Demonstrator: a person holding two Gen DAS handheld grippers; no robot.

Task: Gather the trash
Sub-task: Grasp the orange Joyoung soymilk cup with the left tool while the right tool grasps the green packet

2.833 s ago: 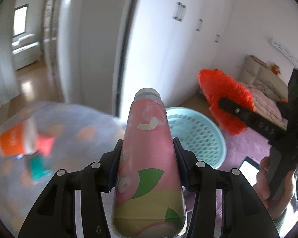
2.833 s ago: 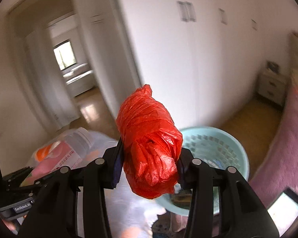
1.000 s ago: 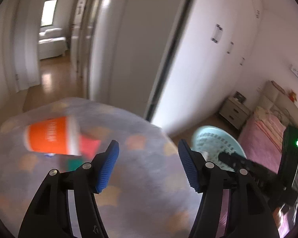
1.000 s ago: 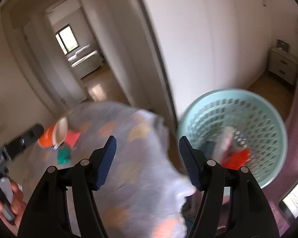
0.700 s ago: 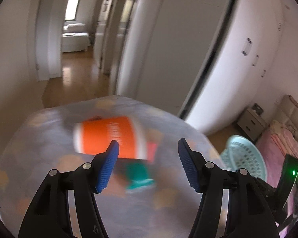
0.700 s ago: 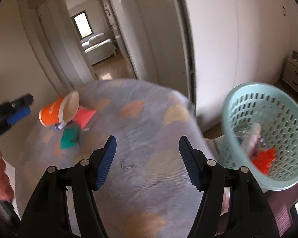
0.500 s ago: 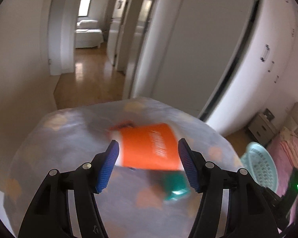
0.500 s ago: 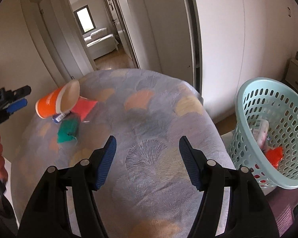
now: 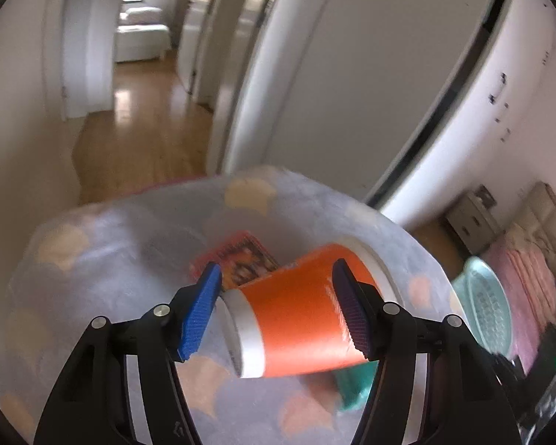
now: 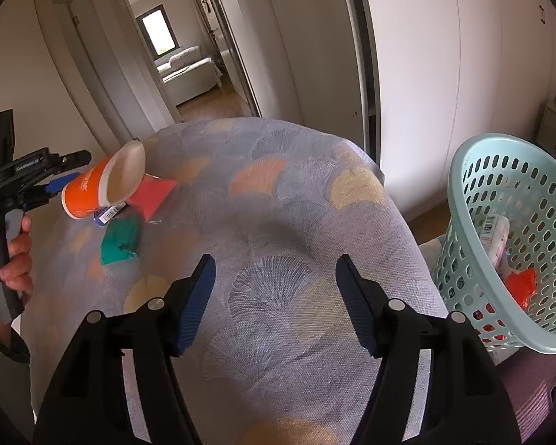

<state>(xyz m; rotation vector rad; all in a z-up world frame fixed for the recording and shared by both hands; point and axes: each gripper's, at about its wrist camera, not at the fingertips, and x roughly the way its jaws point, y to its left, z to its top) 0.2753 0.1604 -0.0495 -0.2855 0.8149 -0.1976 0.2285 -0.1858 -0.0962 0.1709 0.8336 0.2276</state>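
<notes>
Patterned bedspread [image 9: 92, 259] | orange cup [image 9: 296, 319] lying between left gripper [image 9: 276, 311] fingers [image 9: 200, 307]

Both wrist views look down; share orange cup [image 9: 296, 311], table [image 10: 296, 222].

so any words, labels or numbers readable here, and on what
None can be read.
orange cup: white lettering on its side, too blurred.
blue item under the cup: barcode label, too small.
bottle in the basket: barcode label, too small.
red packet: print blurred.
</notes>
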